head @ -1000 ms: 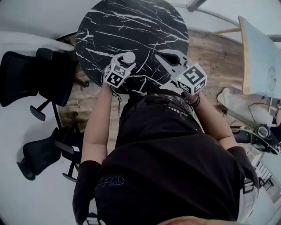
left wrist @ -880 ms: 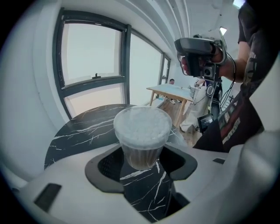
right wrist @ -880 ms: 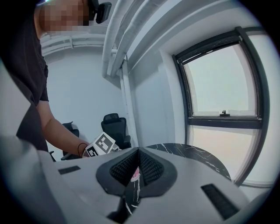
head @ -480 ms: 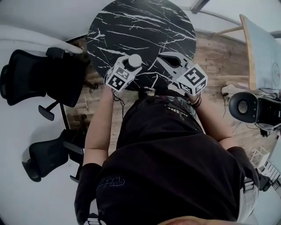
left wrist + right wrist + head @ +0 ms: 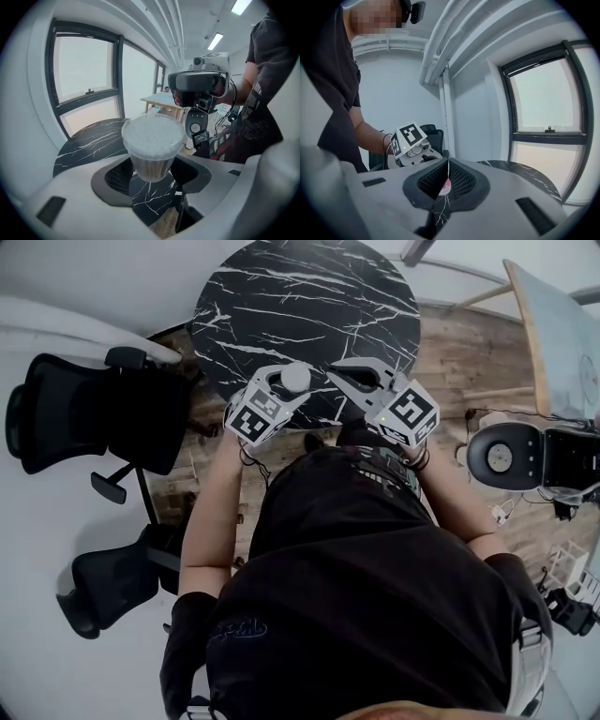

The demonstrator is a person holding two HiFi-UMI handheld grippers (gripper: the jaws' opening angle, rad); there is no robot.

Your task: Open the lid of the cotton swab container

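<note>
- The person is wearing a black short-sleeved T-shirt (image 5: 375,577) — plus dark wristbands (image 5: 418,457).
- The pale grey left gripper (image 5: 152,178) and right gripper (image 5: 448,180) are carrying black-and-white marker cubes (image 5: 409,413).

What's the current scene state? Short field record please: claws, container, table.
left claw: closed on the cotton swab container, gripping its lower body
cotton swab container: upright, white swab tips at the top; cannot tell whether the lid is on or off
right claw: shut, beside the left one, apart from the container; small pinkish bit at the seam, cannot tell what it is
table: round, black marble, under both claws
</note>
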